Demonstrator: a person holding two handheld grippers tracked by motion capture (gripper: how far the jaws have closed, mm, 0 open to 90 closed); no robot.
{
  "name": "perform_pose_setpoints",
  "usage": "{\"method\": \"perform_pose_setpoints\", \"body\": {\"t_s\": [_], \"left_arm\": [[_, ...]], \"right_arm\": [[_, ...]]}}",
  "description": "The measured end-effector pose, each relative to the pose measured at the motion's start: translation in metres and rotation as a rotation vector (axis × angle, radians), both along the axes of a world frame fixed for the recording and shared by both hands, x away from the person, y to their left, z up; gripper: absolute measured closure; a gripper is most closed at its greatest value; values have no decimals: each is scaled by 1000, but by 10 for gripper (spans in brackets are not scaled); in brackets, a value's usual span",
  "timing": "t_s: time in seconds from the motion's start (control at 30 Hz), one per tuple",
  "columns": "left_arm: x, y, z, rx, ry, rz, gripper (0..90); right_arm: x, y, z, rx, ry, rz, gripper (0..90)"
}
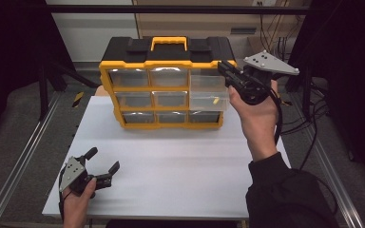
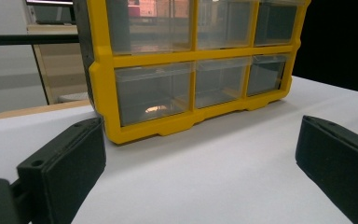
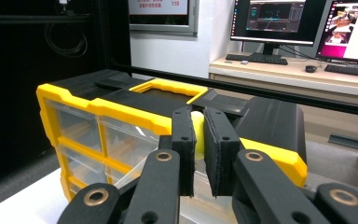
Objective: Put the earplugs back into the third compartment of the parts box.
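A yellow and black organizer box (image 1: 166, 61) with clear drawers stands at the back of the white table (image 1: 171, 161). Its right-column upper drawers (image 1: 209, 92) stick out a little, and a small yellow piece (image 1: 215, 100) shows in the middle one. My right gripper (image 1: 222, 70) hovers at the box's top right corner, above those drawers. In the right gripper view its jaws (image 3: 198, 116) are shut on a small pale yellow object (image 3: 197, 133), with the box (image 3: 121, 112) just behind. My left gripper (image 1: 104, 160) rests low at the table's front left, open and holding nothing (image 2: 200, 163), facing the box's lower drawers (image 2: 154, 93).
Metal rails run along both sides of the table (image 1: 19, 161). Cables hang at the right behind the box (image 1: 309, 109). A desk with monitors and keyboards stands beyond the box in the right gripper view (image 3: 298, 18). White table surface lies between the box and the left gripper.
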State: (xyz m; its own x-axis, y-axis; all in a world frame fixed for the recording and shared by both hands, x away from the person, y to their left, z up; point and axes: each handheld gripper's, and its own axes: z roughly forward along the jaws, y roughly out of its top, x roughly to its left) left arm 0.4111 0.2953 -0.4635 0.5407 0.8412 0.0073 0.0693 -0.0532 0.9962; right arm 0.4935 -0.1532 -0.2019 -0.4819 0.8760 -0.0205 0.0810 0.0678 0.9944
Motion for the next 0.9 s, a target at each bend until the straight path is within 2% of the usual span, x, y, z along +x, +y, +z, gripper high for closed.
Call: {"method": "perform_pose_setpoints", "body": {"t_s": [0.3, 0.57, 0.7, 0.9], "left_arm": [[0, 0, 0, 0, 1, 3, 13], [0, 0, 0, 1, 1, 4, 13], [0, 0, 0, 1, 2, 4, 13], [0, 0, 0, 1, 4, 6, 14]], "right_arm": [[4, 10, -4, -35, 35, 11, 825], [12, 10, -8, -65, 70, -8, 816], [16, 9, -9, -67, 96, -5, 775], [16, 7, -9, -63, 94, -16, 725]]}}
